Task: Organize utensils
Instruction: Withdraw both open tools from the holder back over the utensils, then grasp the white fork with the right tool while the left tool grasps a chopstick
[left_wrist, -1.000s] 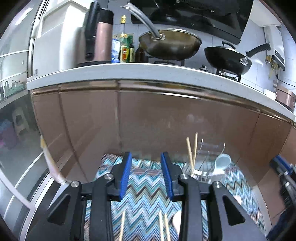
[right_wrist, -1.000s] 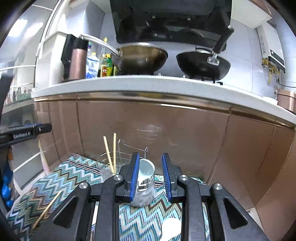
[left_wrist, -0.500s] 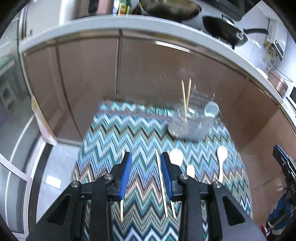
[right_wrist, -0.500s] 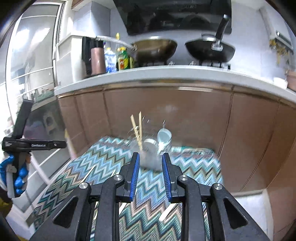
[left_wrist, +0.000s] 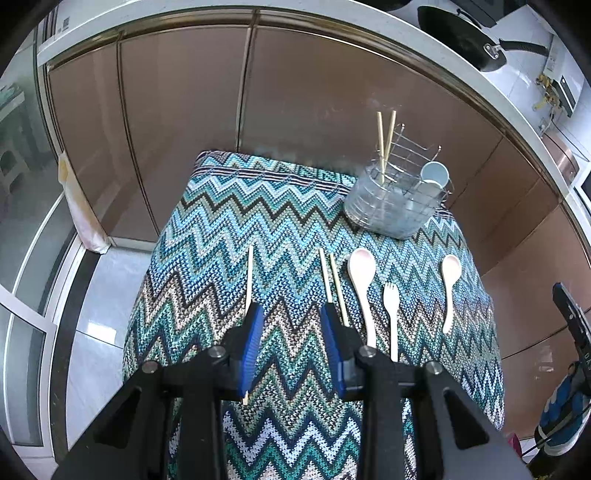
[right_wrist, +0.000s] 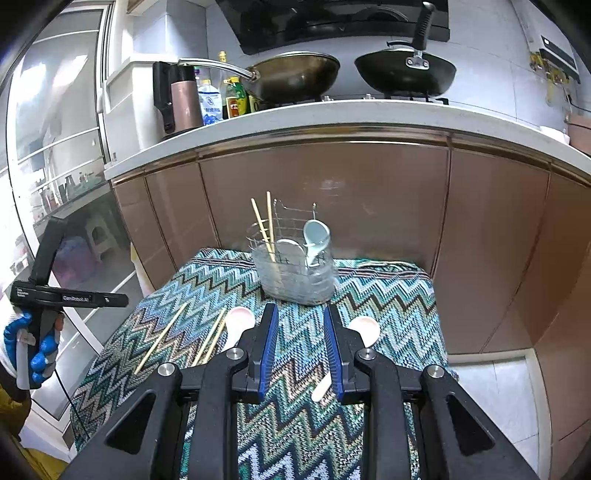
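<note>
Hovering my left gripper (left_wrist: 291, 325) above the cloth (left_wrist: 221, 221), jaws partly apart and empty; right gripper (right_wrist: 300, 332) likewise. Best approach, I judged: straddle one loose chopstick (left_wrist: 250, 273) mid-length, lying well short of the wire holder (left_wrist: 391, 206). Counted short of the holder: three chopsticks, two spoons (left_wrist: 362, 269), one fork (left_wrist: 391, 306). In it: two chopsticks, one spoon.

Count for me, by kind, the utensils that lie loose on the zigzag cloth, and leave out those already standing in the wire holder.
Chopsticks: 3
Spoons: 2
Fork: 1
Total loose on the cloth: 6
</note>
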